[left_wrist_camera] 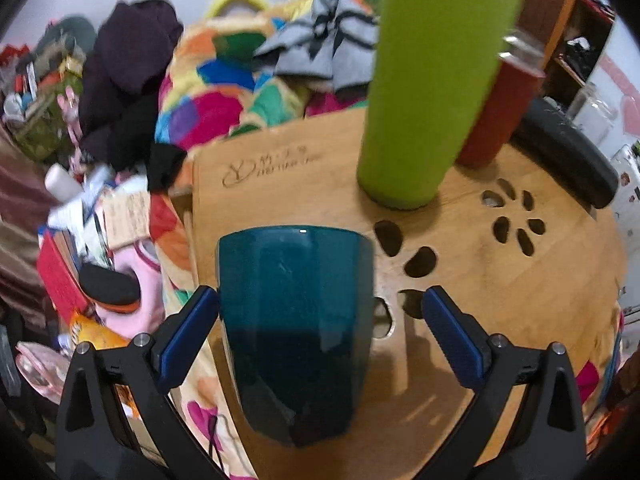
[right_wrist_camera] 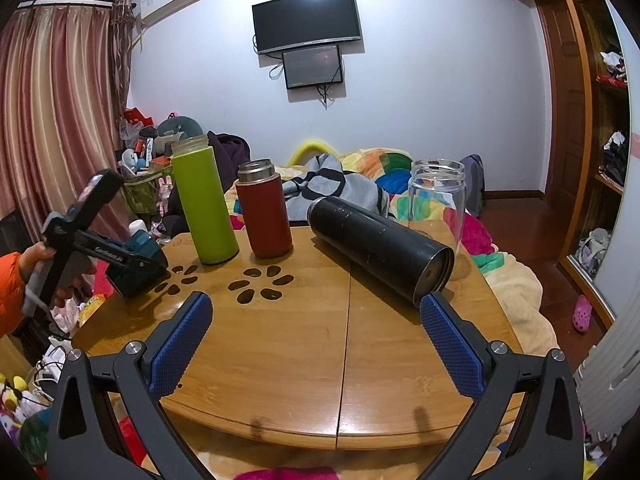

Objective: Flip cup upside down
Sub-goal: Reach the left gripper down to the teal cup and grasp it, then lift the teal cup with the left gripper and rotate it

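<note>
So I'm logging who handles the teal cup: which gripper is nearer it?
Left. The left gripper has its fingers either side of the teal cup; the right gripper hangs open across the table.

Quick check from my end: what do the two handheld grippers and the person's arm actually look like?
Both the left gripper and right gripper have black plastic frames, silver screws and textured blue finger pads. The left hand emerges from an orange sleeve.

Counter (right_wrist_camera: 304,360): round bamboo top with petal-shaped cut-outs and a seam down the middle.
Standing on it: green bottle (right_wrist_camera: 205,208), red flask (right_wrist_camera: 264,210), clear glass jar (right_wrist_camera: 437,196).
Lying on it: black flask (right_wrist_camera: 380,242), on its side.
Left edge: teal cup (left_wrist_camera: 296,320), tilted, rim touching the wood.
</note>
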